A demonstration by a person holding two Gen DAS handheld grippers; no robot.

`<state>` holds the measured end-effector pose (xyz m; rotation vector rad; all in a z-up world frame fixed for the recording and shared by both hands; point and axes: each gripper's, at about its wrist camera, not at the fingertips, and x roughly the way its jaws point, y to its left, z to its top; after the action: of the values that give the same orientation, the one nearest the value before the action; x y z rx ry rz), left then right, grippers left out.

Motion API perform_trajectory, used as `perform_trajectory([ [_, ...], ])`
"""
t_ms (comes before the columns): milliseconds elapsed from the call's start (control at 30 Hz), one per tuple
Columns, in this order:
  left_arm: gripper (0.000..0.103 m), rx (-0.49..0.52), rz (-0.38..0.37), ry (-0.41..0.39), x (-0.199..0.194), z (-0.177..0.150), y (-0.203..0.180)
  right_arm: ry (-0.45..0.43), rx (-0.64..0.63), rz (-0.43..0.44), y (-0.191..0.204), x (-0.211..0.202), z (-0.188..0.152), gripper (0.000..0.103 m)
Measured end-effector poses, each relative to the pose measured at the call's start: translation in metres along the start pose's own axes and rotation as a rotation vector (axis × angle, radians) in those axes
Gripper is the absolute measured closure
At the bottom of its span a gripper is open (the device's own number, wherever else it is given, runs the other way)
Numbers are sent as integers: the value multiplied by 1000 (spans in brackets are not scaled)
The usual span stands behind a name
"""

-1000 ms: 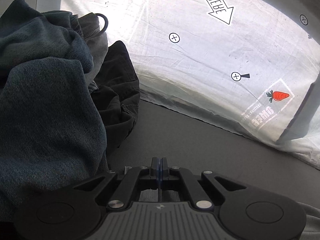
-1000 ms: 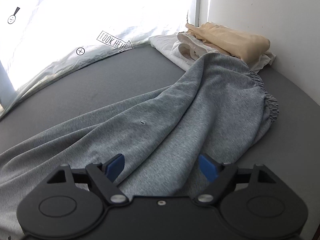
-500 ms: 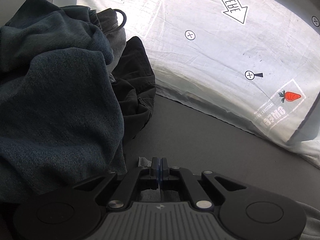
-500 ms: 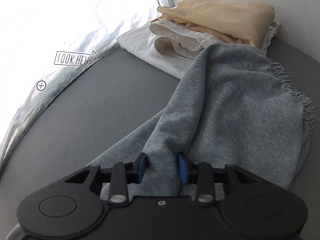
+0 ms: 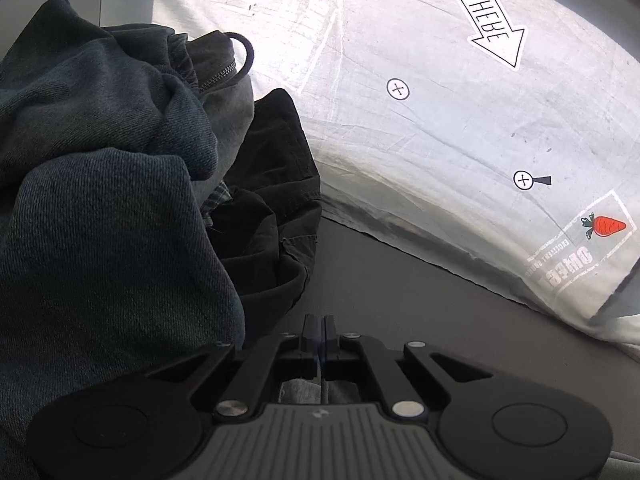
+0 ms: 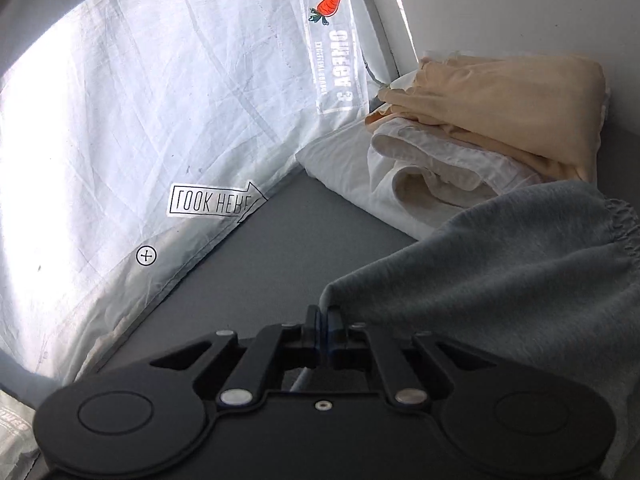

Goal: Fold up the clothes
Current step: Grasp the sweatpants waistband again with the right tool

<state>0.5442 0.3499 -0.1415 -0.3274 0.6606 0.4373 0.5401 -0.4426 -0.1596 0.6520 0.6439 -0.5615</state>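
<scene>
Jaws first: your right gripper has just been closing and now pinches a fold of the soft grey fleece sweatpants; your left gripper is clenched, and a strip of the same grey fleece shows behind its pads, so judge it to be gripping that garment too, though the contact itself is hidden.

Largest item near the sweatpants: the white printed fabric backdrop stands behind them along the far edge of the flat grey work surface on which they lie. At the left-gripper end of the sweatpants a heap of dark blue denim jeans sits just beside them, with a crumpled black garment against the heap. At the right-gripper end, the elastic waistband lies near a folded stack: a beige garment on top of a white one.

Handling, as a judgement:
- Expect light, limp, stretchy cloth that sags between your two grips.
- Fleece is not slippery; a pinch should hold.
- Take hold at hems, waistband or fold corners, not mid-panel.
- Keep tension even, or the span may bunch.
</scene>
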Motion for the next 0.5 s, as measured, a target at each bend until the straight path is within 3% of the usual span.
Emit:
perform_trajectory([
  [100, 94, -46, 13, 7, 2, -1, 3, 11, -21, -23, 8, -1, -7, 54],
  [133, 85, -64, -11, 4, -1, -3, 5, 4, -57, -20, 12, -6, -12, 46],
  [167, 76, -74, -38, 5, -6, -7, 6, 4, -117, -19, 17, -13, -20, 44],
  [333, 62, 39, -59, 89, -27, -40, -4, -1, -377, -71, 31, -48, -69, 21],
  [433, 52, 95, -57, 125, -47, -67, -5, 11, -444, -104, 24, -72, -100, 17],
  [500, 51, 92, -75, 141, -63, -82, -2, 23, -461, -117, 16, -89, -119, 15],
])
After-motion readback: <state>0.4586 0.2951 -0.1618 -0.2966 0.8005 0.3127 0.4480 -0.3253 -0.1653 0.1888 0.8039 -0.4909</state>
